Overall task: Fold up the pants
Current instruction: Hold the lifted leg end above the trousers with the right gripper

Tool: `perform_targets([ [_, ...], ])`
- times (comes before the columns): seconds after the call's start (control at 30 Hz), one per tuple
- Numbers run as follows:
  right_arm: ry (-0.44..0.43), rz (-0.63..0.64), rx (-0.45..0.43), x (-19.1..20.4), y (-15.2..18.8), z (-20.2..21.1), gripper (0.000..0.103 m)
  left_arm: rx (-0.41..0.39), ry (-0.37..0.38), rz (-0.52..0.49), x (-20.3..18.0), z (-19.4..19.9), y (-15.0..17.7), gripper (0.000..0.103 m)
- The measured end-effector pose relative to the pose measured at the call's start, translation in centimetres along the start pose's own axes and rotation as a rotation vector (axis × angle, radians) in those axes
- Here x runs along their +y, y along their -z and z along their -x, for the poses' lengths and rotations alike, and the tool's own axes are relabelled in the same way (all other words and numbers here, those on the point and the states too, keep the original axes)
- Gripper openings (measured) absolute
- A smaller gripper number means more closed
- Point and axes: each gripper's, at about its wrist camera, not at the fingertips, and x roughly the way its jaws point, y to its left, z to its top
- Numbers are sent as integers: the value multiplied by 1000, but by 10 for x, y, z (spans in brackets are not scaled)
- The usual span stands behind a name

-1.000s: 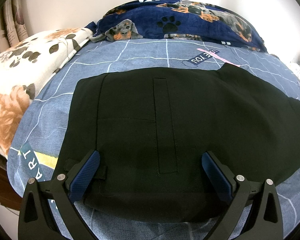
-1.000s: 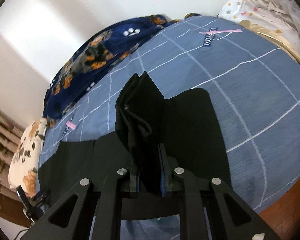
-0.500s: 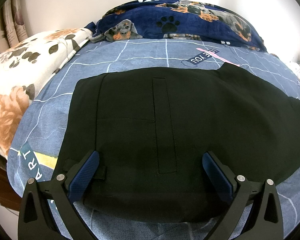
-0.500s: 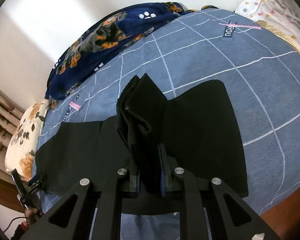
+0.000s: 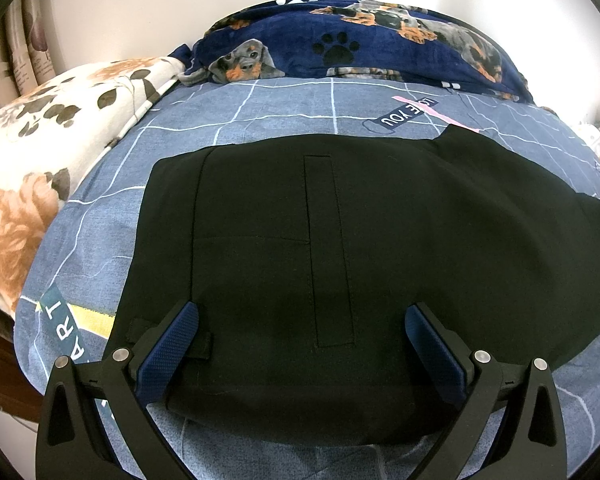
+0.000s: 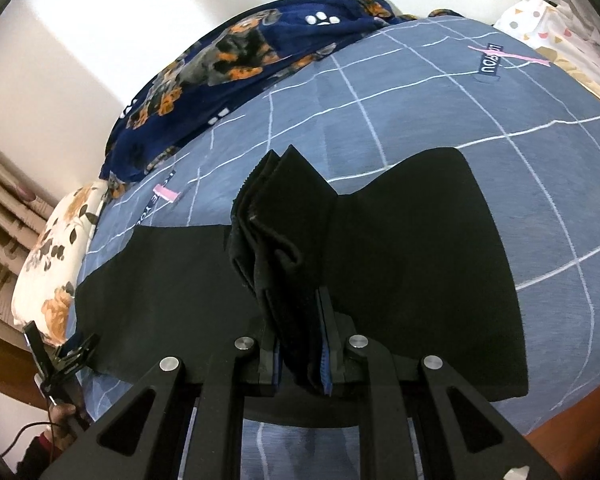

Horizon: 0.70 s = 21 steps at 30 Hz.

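Black pants [image 5: 380, 240] spread flat across the middle of the blue grid-patterned bedsheet [image 5: 260, 112], waistband end toward the floral pillow [image 5: 40, 160], legs running away from it. A long stitched pocket outline visible on the fabric, plus a belt loop near the waistband edge.

Left gripper [image 5: 302, 344] hovering over the waistband end of the pants, jaws spread wide, blue pads [image 5: 168, 348] on either side of the pocket outline, nothing pinched between them. Whether the pad tips touch the cloth: cannot tell.

Right gripper [image 6: 300, 364] closed narrow on a bunched fold of the pants' leg end [image 6: 284, 240], cloth pressed between the 2 blue pads and standing up in layers above the jaws. Rest of the leg lying flat on the bedsheet to either side of the raised bunch.

Navy dog-print blanket [image 5: 360, 40] heaped along the far edge of the bedsheet, against the white wall. Second pale patterned cloth [image 6: 560, 28] at the bedsheet's far corner in the right wrist view. Left gripper also seen small at the pillow-side edge of the pants in that view, with part of a hand [image 6: 62, 420] below it.
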Motion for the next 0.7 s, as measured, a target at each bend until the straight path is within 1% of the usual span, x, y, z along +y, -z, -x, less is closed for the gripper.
perform_targets([
  [0.4,-37,74,50,33,8,-17,14,-1,-1,-1,-2,0,0,102],
  [0.57,-37,120,68,49,14,-25,14,-2,-2,-2,-2,1,1,103],
  [0.7,-39,127,79,53,16,-29,14,-2,-4,-1,-4,1,1,103],
])
